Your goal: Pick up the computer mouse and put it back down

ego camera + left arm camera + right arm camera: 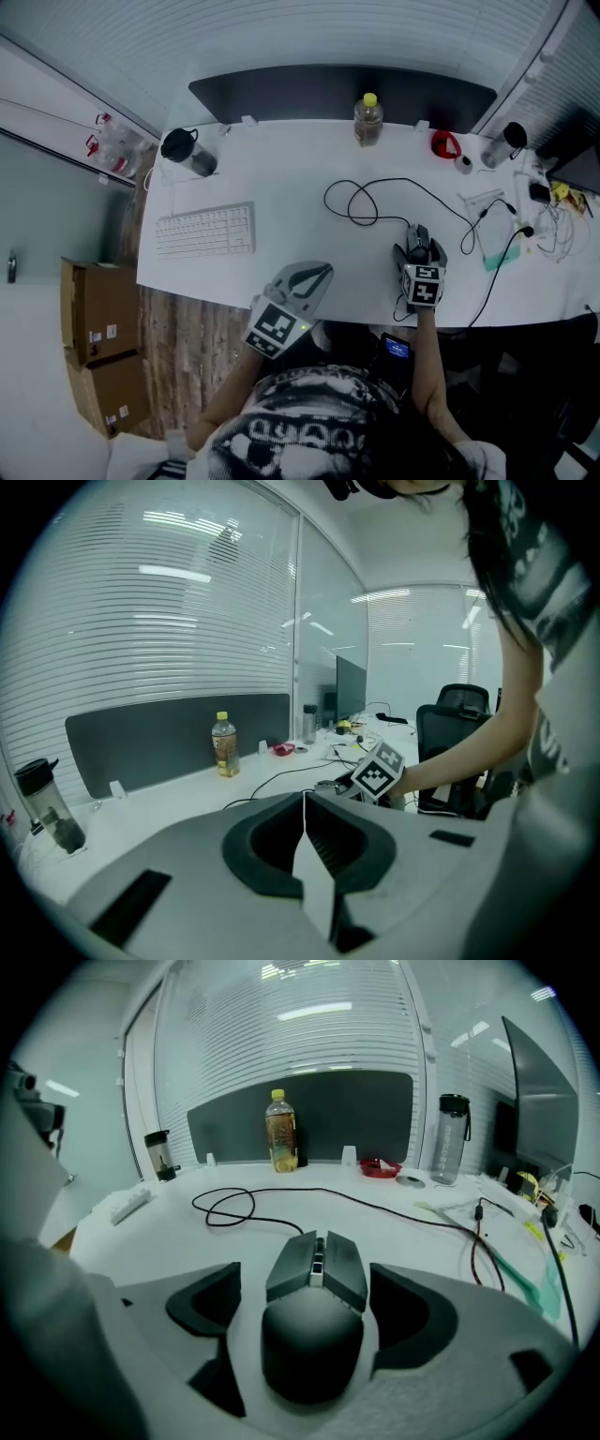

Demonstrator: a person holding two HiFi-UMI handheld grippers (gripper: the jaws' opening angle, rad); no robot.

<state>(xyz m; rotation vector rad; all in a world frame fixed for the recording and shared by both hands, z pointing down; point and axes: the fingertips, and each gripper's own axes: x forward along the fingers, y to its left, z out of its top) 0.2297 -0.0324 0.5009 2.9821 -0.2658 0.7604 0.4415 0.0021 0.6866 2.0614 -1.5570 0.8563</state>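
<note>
The dark grey wired computer mouse (418, 240) rests on the white desk (281, 169) near its front edge, right of centre. My right gripper (420, 253) straddles it, jaws open. In the right gripper view the mouse (314, 1321) lies between the two dark pads (208, 1302) with a gap on either side. Its black cable (361, 202) loops away across the desk. My left gripper (314, 275) hovers at the front edge left of the mouse, jaws shut together with nothing between them (303, 803).
A white keyboard (204, 231) lies at the left. A yellow-capped bottle (367, 120), a black flask (190, 153) and a red object (445, 143) stand along the back. Tangled cables (548, 220) crowd the right end. Cardboard boxes (98, 337) sit on the floor at left.
</note>
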